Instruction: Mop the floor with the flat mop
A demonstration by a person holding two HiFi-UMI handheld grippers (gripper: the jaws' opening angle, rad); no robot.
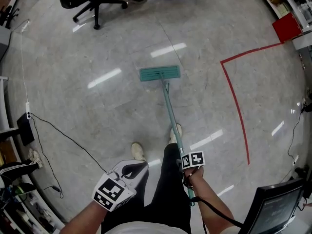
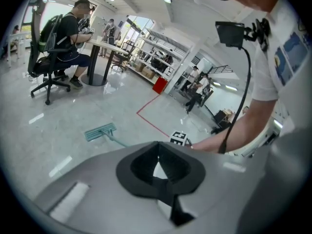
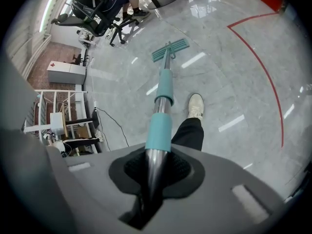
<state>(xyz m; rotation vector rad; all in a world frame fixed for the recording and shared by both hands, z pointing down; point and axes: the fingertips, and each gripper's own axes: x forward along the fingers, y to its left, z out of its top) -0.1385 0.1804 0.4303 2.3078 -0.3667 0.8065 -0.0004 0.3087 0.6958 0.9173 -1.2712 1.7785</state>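
The flat mop's teal head (image 1: 160,73) lies flat on the grey floor ahead of my feet, also seen small in the left gripper view (image 2: 100,131) and the right gripper view (image 3: 170,49). Its teal and metal pole (image 1: 170,113) slants back to my right gripper (image 1: 187,172), which is shut on the pole's upper part (image 3: 163,94), with the metal tube running between its black pads (image 3: 155,167). My left gripper (image 1: 134,168) hangs at my left side, away from the pole, its jaws (image 2: 158,167) shut with nothing in them.
A black office chair (image 1: 92,4) stands at the far left with a seated person (image 2: 73,38). Red tape (image 1: 234,96) marks a corner on the floor at the right. A black cable (image 1: 63,135) runs along the left. A monitor (image 1: 275,208) stands at the near right.
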